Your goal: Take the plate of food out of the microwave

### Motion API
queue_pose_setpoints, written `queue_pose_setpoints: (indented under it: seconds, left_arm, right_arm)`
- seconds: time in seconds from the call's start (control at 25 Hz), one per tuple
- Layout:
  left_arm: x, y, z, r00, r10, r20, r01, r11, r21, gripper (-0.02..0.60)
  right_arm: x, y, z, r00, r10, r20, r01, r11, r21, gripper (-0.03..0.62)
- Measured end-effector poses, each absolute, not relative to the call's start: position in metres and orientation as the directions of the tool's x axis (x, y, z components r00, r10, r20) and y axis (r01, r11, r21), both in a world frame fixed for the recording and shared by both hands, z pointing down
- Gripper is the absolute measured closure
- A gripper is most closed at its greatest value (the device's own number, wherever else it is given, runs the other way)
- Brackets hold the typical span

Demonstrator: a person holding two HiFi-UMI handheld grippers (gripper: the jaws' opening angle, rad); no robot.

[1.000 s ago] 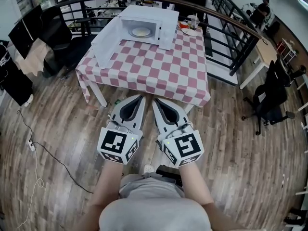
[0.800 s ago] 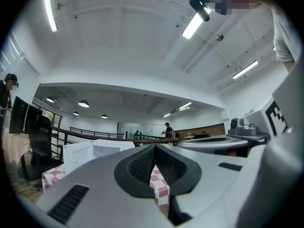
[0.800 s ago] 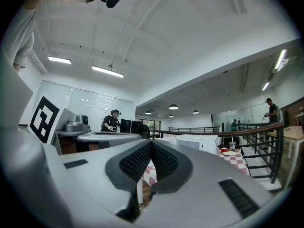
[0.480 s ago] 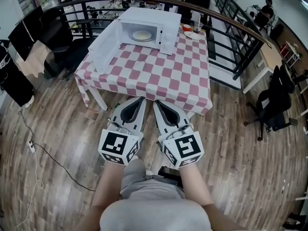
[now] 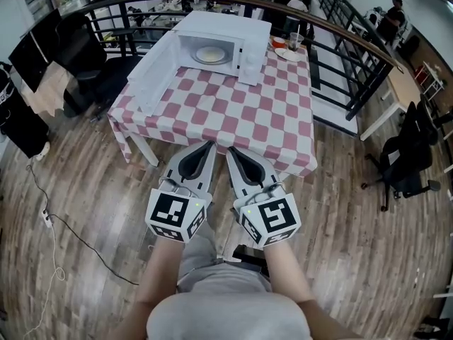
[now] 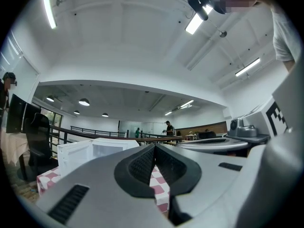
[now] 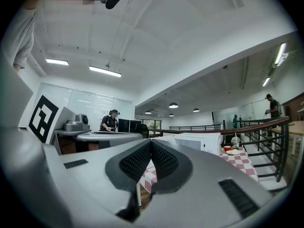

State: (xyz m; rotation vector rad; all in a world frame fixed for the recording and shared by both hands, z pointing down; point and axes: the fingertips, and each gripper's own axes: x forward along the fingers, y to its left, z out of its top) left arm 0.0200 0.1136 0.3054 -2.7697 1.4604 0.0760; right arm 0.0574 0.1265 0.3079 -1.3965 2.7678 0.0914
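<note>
A white microwave (image 5: 225, 37) stands at the far end of a pink-and-white checked table (image 5: 233, 115), its door (image 5: 152, 73) swung wide to the left. Inside lies a plate of pale food (image 5: 209, 53). My left gripper (image 5: 210, 145) and right gripper (image 5: 229, 149) are held side by side in front of the table's near edge, well short of the microwave. Both are shut with nothing between the jaws. The left gripper view shows the microwave (image 6: 92, 151) past its closed tips (image 6: 154, 146); in the right gripper view the microwave (image 7: 202, 141) sits beyond the closed tips (image 7: 151, 141).
A cup (image 5: 296, 41) and a small plate (image 5: 287, 54) stand at the table's far right corner. A dark railing (image 5: 340, 37) curves behind the table. Office chairs (image 5: 400, 158) stand at the right, a black chair (image 5: 81, 55) at the left. A cable (image 5: 53, 218) trails over the wooden floor.
The table and microwave have drawn slightly nearer and lower in the head view as the person steps forward. Both grippers keep the same shut pose.
</note>
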Motion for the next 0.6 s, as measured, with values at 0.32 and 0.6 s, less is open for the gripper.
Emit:
queue_pose_setpoints:
  seconds: [0.32,0.6]
  left_arm:
    - [0.011,0.065,0.314,0.58,-0.814,-0.03,-0.814,-0.58,0.019,0.578]
    - [0.001,0.016,0.313,0.595,-0.803,-0.033,-0.803,-0.596,0.02,0.578]
  right_arm:
    - [0.045,0.077,0.316,-0.588,-0.807,-0.05,-0.809,0.588,0.024,0.568]
    - [0.032,0.028,0.313,-0.578,-0.814,-0.052,-0.816,0.577,0.03,0.568]
